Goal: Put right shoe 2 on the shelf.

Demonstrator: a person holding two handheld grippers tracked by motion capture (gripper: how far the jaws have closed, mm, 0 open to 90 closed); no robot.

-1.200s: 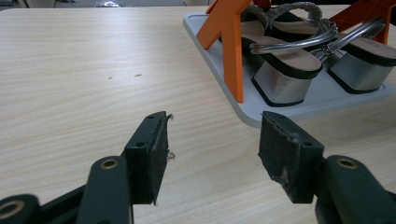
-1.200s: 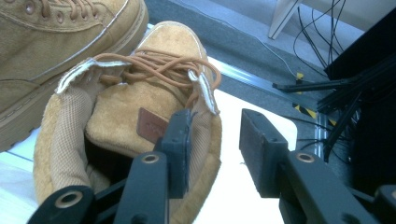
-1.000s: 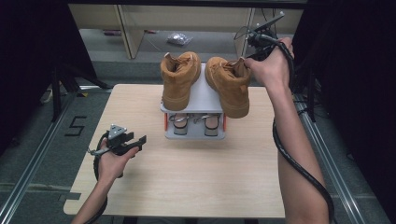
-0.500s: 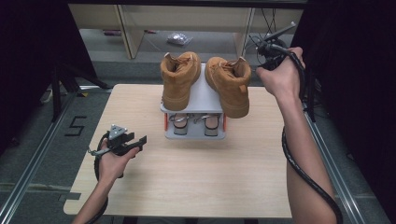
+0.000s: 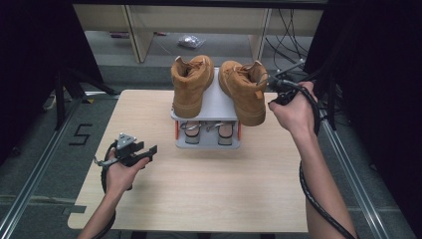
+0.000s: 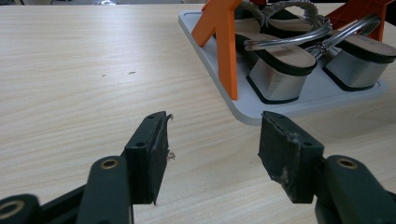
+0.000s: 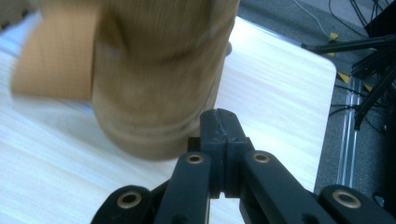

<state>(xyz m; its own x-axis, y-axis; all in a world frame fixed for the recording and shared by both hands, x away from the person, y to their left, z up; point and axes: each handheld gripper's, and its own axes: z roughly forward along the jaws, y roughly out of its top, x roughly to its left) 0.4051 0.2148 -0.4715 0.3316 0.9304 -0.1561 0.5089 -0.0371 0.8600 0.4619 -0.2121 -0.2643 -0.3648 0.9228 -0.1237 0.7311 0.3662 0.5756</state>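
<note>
Two tan boots stand on the top shelf of a small grey rack (image 5: 215, 102), the left boot (image 5: 190, 84) and the right boot (image 5: 244, 92). A pair of silver-heeled sandals (image 5: 206, 132) sits on the lower shelf. My right gripper (image 5: 271, 83) hovers just right of the right boot, apart from it. Its jaws have just been closing and now meet with nothing between them (image 7: 219, 122), with the boot (image 7: 154, 70) a blur behind them. My left gripper (image 5: 149, 153) rests open at the table's front left. It points at the rack's base (image 6: 261, 112) and the sandals (image 6: 280, 70).
Orange supports (image 6: 224, 42) hold up the rack's shelf. The wooden table (image 5: 209, 194) stretches bare in front of the rack. Metal rails run along both sides of the table. Cables (image 5: 291, 30) and shelf legs lie beyond the far edge.
My right hand has pulled away from the right boot's collar, then dropped lower beside it. The left hand has stayed where it was.
</note>
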